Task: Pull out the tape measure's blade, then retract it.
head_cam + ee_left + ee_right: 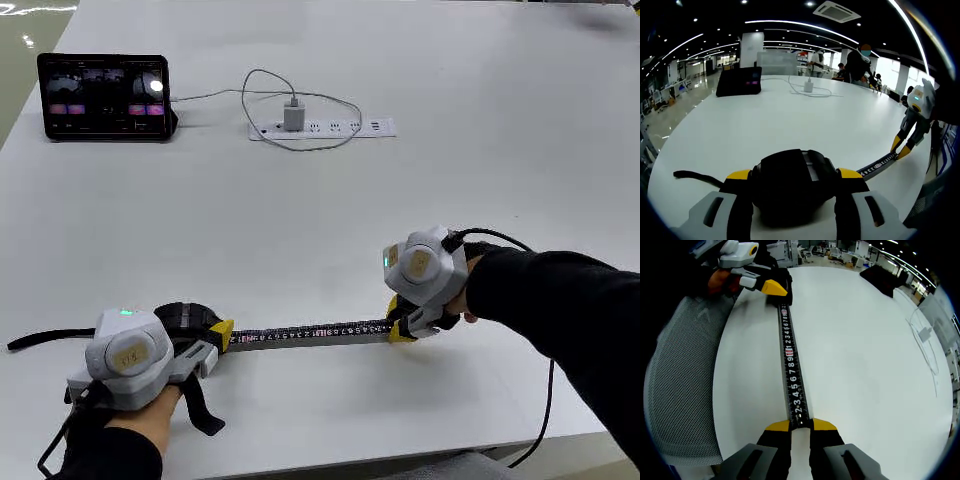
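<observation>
Head view: at 8 o'clock on the smooth white counter (pixel 330 200), the left hand-held gripper (pixel 208 348) clamps the round black tape measure case (pixel 183 317). The dark blade (pixel 310 334) lies flat, drawn out toward 3 o'clock, and the right hand-held gripper (pixel 402 328) pinches its end.

Left gripper view: yellow-tipped jaws hug the case's sides.

Right gripper view: jaws nearly closed grip the numbered blade, which runs to 12 o'clock.

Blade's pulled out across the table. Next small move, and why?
Probably ease the right hand-held gripper toward the case, feeding the blade back in. The blade already lies stretched along the table, its tip pinched by the right one, the case clamped in the left hand-held gripper.
</observation>
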Motion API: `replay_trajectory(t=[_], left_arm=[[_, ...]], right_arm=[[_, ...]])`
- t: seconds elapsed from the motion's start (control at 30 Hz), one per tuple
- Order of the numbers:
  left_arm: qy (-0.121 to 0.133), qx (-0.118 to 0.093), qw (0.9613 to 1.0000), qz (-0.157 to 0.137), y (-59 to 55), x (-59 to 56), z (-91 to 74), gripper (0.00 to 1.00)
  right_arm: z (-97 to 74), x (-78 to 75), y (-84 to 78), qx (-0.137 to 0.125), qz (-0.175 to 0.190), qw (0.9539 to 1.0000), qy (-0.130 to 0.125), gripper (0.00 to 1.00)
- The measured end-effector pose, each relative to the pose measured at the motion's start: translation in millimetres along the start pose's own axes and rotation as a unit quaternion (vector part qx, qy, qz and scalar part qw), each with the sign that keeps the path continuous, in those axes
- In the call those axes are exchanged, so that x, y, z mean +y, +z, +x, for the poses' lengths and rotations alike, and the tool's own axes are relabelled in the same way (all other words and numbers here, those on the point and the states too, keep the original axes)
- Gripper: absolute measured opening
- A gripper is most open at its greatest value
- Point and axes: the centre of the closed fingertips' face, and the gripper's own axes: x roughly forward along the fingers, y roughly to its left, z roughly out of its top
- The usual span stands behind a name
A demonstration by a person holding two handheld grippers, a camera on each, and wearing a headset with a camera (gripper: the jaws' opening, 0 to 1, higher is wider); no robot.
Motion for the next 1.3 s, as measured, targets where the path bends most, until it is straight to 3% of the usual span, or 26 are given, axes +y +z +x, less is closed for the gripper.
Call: replay_trajectory(t=[1.3], left_arm=[[-0.004,0.004,1.0000,0.002,-1.1,0.5,1.1,0.61]], right_arm=[[6.5,4.0,14.1,0.010,0.001,0.9999,0.006,0.10]])
